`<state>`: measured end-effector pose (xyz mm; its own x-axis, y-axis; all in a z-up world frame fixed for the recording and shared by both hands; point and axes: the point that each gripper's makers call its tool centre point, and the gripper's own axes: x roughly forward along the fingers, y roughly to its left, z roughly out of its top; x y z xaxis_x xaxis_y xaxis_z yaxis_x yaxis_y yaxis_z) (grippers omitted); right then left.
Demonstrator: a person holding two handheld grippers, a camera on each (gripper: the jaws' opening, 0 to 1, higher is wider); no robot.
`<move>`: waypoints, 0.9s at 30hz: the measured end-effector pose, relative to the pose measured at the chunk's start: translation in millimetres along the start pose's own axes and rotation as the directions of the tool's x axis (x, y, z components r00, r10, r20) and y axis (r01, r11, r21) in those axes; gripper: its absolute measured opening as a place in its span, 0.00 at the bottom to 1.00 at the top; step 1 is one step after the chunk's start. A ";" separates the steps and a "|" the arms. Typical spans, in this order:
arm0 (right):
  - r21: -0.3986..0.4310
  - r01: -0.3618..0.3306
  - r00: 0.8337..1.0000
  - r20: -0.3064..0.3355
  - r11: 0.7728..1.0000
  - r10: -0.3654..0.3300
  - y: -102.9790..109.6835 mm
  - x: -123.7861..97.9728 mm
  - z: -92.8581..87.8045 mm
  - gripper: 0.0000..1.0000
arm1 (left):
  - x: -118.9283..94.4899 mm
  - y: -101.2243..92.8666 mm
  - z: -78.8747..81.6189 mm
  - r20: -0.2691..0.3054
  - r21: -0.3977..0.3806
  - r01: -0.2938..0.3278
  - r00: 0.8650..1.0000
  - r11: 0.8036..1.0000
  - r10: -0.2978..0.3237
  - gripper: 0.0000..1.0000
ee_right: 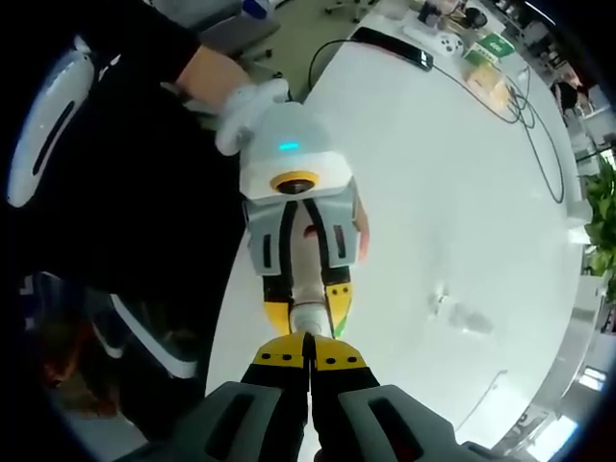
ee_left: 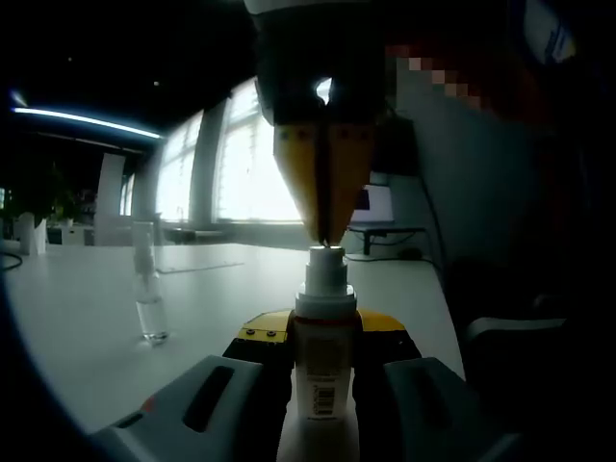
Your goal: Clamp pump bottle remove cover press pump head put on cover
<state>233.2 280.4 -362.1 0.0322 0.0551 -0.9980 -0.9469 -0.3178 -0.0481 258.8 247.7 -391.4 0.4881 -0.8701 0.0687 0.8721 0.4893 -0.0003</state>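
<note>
In the left gripper view, the left gripper clamps the pump bottle upright between its jaws, low on the white body, which judging by the task keeps the bottle steady while the other tool works on its top. The right gripper comes down from above with its yellow fingers pressed together, their tips touching the pump head; this looks like the pressing step, since the cover is already off. That clear cover stands by itself on the white table, well apart to the left, presumably set there to be within reach for putting back. In the right gripper view, looking down along its own jaws, the right gripper has its jaws closed with no gap and nothing held between them, the tips resting on the top of the bottle. Beyond it, the left gripper holds the bottle from both sides, with a gloved hand behind it. A faint clear shape on the table is probably the cover, though it is hard to make out here.
</note>
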 end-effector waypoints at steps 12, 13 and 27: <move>-0.008 0.012 1.000 -0.016 1.000 -0.012 -0.3 -3.6 -0.9 0.00 | -0.2 -2.4 0.4 0.000 0.001 -0.001 1.000 1.000 0.001 0.14; -0.008 0.010 1.000 -0.008 1.000 -0.010 -0.1 -5.1 -1.5 0.00 | 0.0 -0.7 0.3 0.000 0.001 -0.001 1.000 1.000 0.001 0.14; 0.017 0.002 0.999 0.038 1.000 -0.003 -0.2 -5.8 -1.0 0.00 | 0.0 -1.2 -0.1 0.000 0.000 0.000 1.000 1.000 0.000 0.14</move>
<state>233.6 279.2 -356.4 0.0224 0.0919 -0.9955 -0.9521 -0.3017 -0.0493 257.8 247.2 -391.5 0.4881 -0.8701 0.0687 0.8722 0.4892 -0.0006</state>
